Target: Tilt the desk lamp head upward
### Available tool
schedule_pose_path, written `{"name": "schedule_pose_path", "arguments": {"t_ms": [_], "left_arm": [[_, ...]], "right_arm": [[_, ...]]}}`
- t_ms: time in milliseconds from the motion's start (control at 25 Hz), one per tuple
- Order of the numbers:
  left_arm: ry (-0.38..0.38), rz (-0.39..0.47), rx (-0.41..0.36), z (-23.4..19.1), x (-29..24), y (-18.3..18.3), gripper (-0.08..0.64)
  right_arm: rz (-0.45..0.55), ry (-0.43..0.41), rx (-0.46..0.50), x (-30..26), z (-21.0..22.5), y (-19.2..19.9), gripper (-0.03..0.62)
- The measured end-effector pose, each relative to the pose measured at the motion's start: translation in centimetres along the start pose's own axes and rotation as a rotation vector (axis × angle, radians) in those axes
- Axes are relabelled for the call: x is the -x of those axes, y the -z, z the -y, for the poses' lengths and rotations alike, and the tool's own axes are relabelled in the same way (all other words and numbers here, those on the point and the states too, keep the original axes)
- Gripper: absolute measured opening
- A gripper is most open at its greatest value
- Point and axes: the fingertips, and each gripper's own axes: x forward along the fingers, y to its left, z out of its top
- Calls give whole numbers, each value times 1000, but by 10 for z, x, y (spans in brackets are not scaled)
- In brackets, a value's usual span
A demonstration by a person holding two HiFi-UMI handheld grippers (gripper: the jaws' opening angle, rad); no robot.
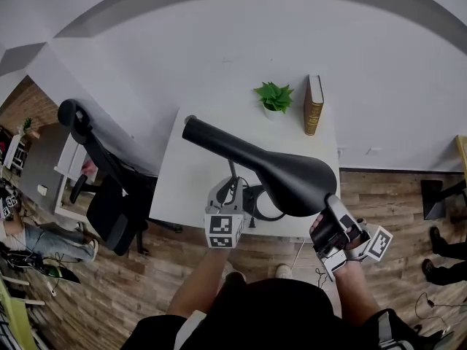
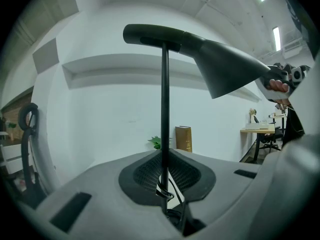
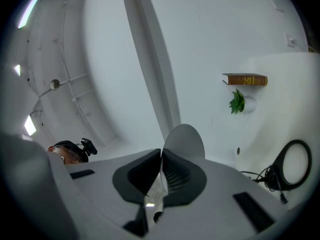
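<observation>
Lamp head [image 1: 284,173] hung over tabletop [image 1: 182,188]: rigid, probably light, smooth, joint likely stiff. Left tool [image 2: 165,181] was clamped on stem [image 2: 164,109], steadying. Right tool [image 3: 161,174] was pinched shut on lamp head's thin rim, judged best leverage point.

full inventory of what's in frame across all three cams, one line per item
desk: 1, white, against the white wall
desk lamp: 1, black, on the desk; wide head on a thin upright stem
plant: 1, green in a white pot, back of the desk
book: 1, brown, upright, right of the plant
office chair: 1, black, left of the desk
floor: wood planks, brown
left gripper: 1, grey, shut on the stem
right gripper: 1, grey, shut on the rim of the head
</observation>
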Motion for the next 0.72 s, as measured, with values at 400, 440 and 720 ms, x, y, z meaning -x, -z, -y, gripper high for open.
{"name": "schedule_pose_path", "arguments": {"t_ms": [400, 440, 720], "left_arm": [[-13, 19, 19, 0, 0, -1, 37], [-14, 19, 23, 0, 0, -1, 37], [-19, 24, 39, 1, -1, 0, 37]], "right_arm": [[-31, -22, 52, -14, -38, -12, 20], [-39, -19, 65, -16, -43, -13, 21], [-80, 23, 123, -33, -71, -19, 28]]}}
